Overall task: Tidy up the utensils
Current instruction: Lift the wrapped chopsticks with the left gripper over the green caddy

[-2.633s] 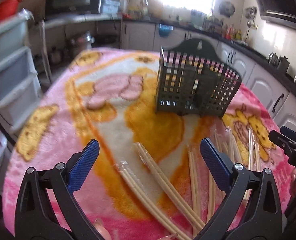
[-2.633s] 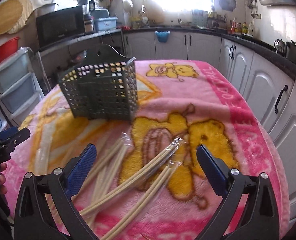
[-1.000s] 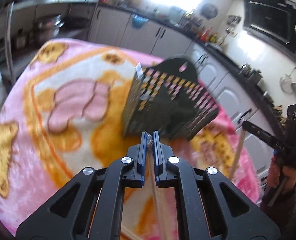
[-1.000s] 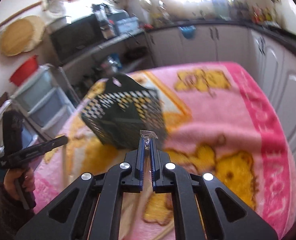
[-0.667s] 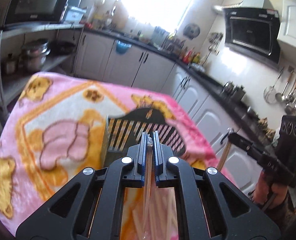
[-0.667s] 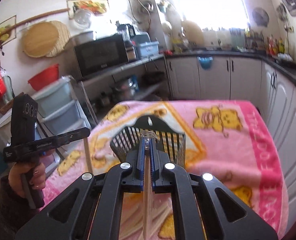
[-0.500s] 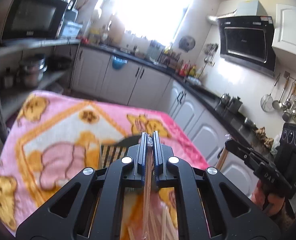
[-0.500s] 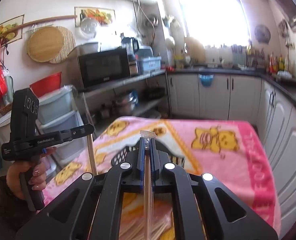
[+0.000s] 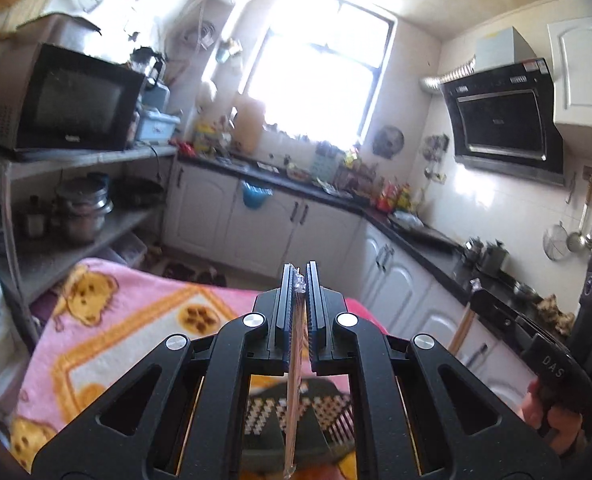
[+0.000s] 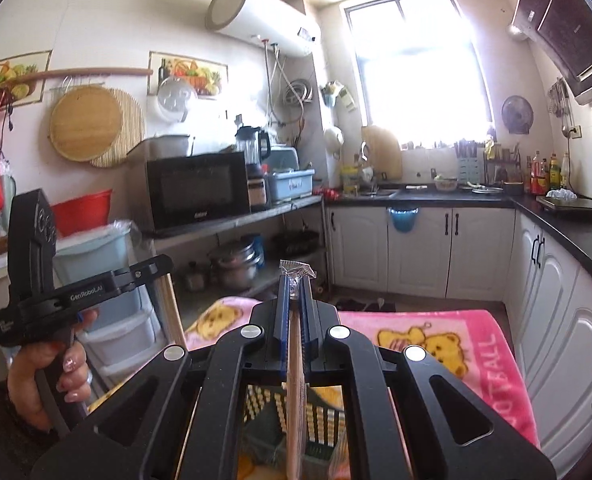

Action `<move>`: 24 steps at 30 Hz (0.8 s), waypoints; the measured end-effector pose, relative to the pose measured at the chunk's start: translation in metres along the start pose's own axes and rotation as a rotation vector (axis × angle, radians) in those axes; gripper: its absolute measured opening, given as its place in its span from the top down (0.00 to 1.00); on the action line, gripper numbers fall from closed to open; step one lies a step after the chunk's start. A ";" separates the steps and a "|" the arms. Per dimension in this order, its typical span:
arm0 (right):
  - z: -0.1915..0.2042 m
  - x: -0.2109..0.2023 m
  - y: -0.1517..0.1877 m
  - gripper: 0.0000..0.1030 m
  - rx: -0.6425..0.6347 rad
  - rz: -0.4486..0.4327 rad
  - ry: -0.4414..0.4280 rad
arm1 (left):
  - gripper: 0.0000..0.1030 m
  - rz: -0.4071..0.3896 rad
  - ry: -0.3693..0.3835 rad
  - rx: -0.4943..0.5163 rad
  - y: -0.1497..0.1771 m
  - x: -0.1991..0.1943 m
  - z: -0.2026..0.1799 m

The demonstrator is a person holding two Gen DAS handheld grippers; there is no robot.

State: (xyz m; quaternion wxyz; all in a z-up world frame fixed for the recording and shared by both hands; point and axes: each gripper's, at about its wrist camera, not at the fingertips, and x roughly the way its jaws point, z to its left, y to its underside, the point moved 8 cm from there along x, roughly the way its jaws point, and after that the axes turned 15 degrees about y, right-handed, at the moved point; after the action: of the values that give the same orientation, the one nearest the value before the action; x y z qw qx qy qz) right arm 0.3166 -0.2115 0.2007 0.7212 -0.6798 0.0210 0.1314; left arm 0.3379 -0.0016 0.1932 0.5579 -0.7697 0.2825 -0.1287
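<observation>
My left gripper is shut on a plastic-wrapped pair of wooden chopsticks that hangs down between its arms. Below it, seen through the frame, stands the dark green slotted utensil basket on the pink blanket. My right gripper is likewise shut on a wrapped pair of chopsticks, its crinkled wrapper end sticking out past the tips. The basket shows under it too. Each gripper is held high above the table. The left gripper also appears at the left of the right wrist view, chopsticks hanging from it.
White kitchen cabinets and a dark counter run along the far and right walls. A shelf with a microwave and pots stands at the left, with plastic drawers beside the table. A hand holds the right gripper's handle at the right edge.
Both grippers closed on wrapped chopsticks from the blanket, then rose and tipped up toward level. The basket has slid from the middle of each view to the bottom.
</observation>
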 end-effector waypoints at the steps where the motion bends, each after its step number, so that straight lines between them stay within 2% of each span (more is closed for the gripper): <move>1: -0.001 0.002 -0.002 0.95 0.006 -0.005 0.002 | 0.97 -0.013 -0.007 0.006 -0.002 -0.001 0.001; 5: -0.007 0.014 -0.007 0.95 0.014 -0.036 0.033 | 0.97 -0.057 -0.050 0.064 -0.007 0.005 0.004; 8: -0.008 0.024 -0.004 0.95 0.017 -0.043 0.045 | 0.97 -0.062 -0.072 0.094 -0.001 0.013 0.007; 14: -0.004 0.043 0.018 0.95 0.008 -0.043 0.058 | 0.97 -0.031 -0.078 0.081 0.028 0.030 0.021; 24: -0.007 0.059 0.066 0.95 0.028 0.014 0.076 | 0.97 0.034 -0.072 0.046 0.064 0.031 0.034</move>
State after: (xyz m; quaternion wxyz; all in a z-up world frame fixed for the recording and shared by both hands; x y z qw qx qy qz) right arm 0.3598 -0.2067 0.1240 0.7285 -0.6739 0.0549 0.1102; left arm 0.3614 -0.0071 0.1182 0.5874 -0.7558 0.2723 -0.0977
